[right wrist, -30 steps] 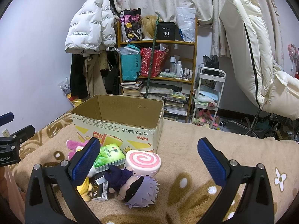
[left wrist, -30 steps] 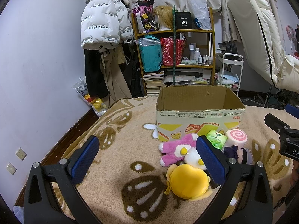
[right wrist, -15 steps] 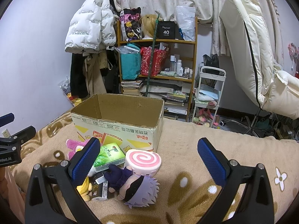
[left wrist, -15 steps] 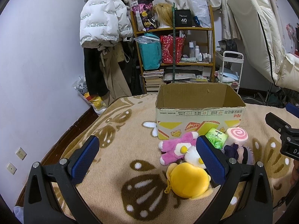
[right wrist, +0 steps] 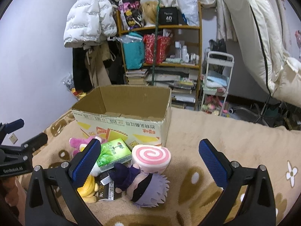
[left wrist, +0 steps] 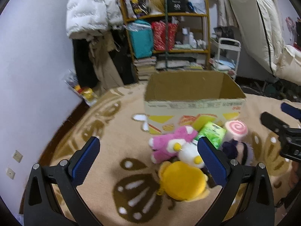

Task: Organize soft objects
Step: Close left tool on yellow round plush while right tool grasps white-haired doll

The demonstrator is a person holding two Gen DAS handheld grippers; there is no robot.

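Note:
An open cardboard box stands on the beige blanket; it also shows in the right wrist view. In front of it lies a pile: a pink plush, a white plush, a yellow plush, a green tissue pack, a pink swirl roll cushion and a purple-haired doll. My left gripper is open and empty, just left of the pile. My right gripper is open and empty above the doll and roll.
A small black packet lies beside the doll. Behind the box stand a cluttered wooden shelf, a white trolley and hanging coats. A folded mattress leans at the right. The blanket stretches right of the box.
The left gripper has moved forward and slightly right toward the pile, so the plush toys and box look closer. The right gripper has barely moved.

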